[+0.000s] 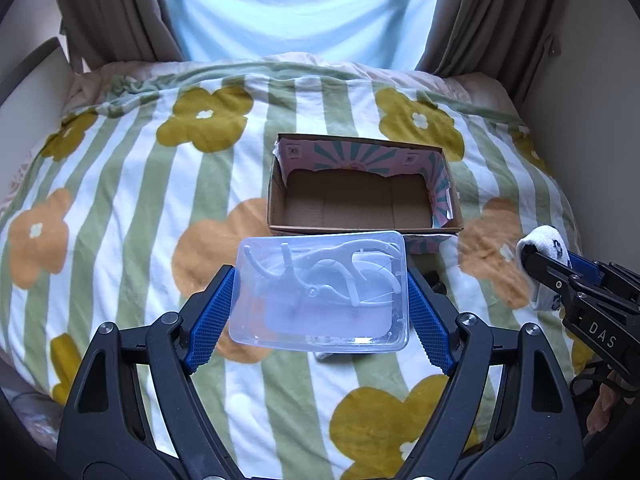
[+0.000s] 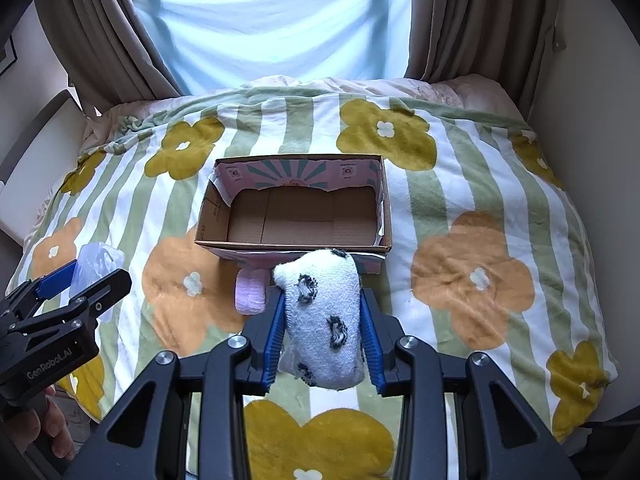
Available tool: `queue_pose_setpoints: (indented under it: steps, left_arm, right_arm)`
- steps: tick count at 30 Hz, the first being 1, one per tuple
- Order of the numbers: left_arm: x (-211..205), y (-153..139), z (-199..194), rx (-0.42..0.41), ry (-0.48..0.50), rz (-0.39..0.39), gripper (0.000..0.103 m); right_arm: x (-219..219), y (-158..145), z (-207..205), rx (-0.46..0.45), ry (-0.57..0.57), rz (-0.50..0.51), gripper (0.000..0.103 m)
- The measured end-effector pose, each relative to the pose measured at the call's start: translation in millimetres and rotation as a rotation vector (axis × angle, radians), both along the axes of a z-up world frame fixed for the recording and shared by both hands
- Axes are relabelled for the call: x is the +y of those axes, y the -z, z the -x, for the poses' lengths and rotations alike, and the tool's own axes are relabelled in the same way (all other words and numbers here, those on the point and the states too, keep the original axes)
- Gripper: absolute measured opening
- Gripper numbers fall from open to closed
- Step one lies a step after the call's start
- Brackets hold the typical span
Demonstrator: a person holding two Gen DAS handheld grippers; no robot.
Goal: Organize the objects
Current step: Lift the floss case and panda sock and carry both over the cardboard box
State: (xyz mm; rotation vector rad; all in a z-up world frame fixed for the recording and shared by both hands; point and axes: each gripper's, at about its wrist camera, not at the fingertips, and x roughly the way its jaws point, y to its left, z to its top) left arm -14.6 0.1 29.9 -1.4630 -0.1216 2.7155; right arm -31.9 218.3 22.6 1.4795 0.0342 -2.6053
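My left gripper [image 1: 322,292] is shut on a clear plastic case [image 1: 320,292] of white floss picks, held above the bed just in front of the cardboard box [image 1: 366,226]. My right gripper [image 2: 324,316] is shut on a rolled white sock [image 2: 326,316] with dark spots, also just short of the box [image 2: 294,245]. The box is open, with bare brown cardboard inside and a pink and teal print on its walls. In the left wrist view the right gripper [image 1: 532,256] shows at the right edge with the sock [image 1: 544,240]. The left gripper [image 2: 96,280] and the case [image 2: 98,264] show at the left of the right wrist view.
A striped flower blanket [image 2: 460,208] covers the bed. A small pink folded cloth [image 2: 250,290] lies on it by the box's near left corner. Curtains [image 2: 460,20] and a bright window stand behind the bed. Walls close in on both sides. A hand [image 2: 44,428] holds the left gripper.
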Motion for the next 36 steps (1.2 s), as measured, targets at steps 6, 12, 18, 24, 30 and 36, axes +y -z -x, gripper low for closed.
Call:
queue_pose_setpoints:
  steps: [6, 12, 18, 24, 30, 36]
  left_arm:
    - [1, 2, 28, -0.018, 0.017, -0.012, 0.08]
    - [1, 7, 81, -0.031, 0.032, -0.028, 0.08]
    - [2, 25, 151, -0.058, 0.062, -0.035, 0.08]
    - [6, 74, 222, -0.131, 0.087, -0.041, 0.08]
    - [14, 137, 270, -0.215, 0.127, -0.021, 0.08]
    - [24, 199, 300, -0.299, 0.162, 0.002, 0.08]
  right_arm:
    - [5, 0, 21, -0.011, 0.022, 0.002, 0.033]
    - [3, -1, 68, -0.007, 0.029, -0.012, 0.033]
    - [-8, 17, 126, -0.016, -0.014, -0.041, 0.033]
    - [-24, 64, 187, -0.084, -0.066, -0.049, 0.033]
    - [-43, 124, 234, -0.171, -0.143, -0.057, 0.033]
    - [-57, 177, 258, -0.236, -0.228, -0.062, 0.033]
